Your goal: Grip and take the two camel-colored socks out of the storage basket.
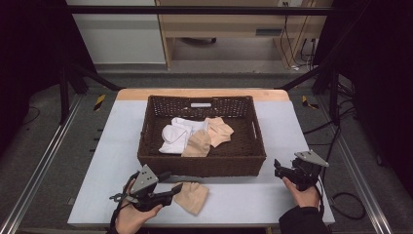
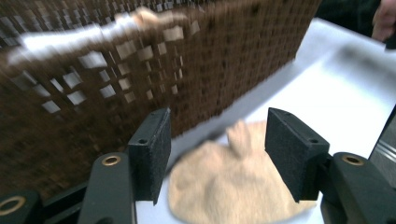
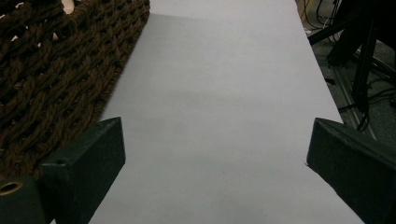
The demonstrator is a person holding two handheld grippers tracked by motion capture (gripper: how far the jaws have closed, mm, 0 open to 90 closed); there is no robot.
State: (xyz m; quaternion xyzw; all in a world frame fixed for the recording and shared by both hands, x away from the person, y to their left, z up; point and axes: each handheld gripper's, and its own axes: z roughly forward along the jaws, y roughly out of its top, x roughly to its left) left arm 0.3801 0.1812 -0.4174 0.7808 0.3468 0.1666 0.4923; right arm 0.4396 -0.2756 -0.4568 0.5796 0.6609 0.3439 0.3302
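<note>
**Inspector:** Report your left gripper and what lies by it, taking the basket as reference.

**Operator:** My left gripper [image 1: 176,187] sits on the near side of the brown wicker basket [image 1: 202,165], close to its front wall. Its jaws stand apart; nothing is clamped. The beige sock [image 2: 233,179] lies flat on the table [image 1: 243,200] between and just beyond the jaw pads, which do not press on it. In the high view that sock rests just in front of the basket's front wall, towards its left half, apart from the wall.

**Inspector:** And the right?

**Operator:** My right gripper [image 1: 277,168] is held off the basket's front right corner, pointing towards it. Its jaws stand wide apart over bare table, nothing between them. In its own view the basket's woven wall runs along the left edge.

**Inspector:** Contents of the basket?

**Operator:** Inside, towards the middle, a white sock [image 1: 176,136] lies on the left of the heap. A second beige sock [image 1: 198,145] lies touching it near the front wall, and another beige one [image 1: 219,130] lies behind that, towards the right. They overlap; I cannot tell the exact count.

**Inspector:** Beyond the basket?

**Operator:** The table's wooden far edge [image 1: 202,93], then the floor.
</note>
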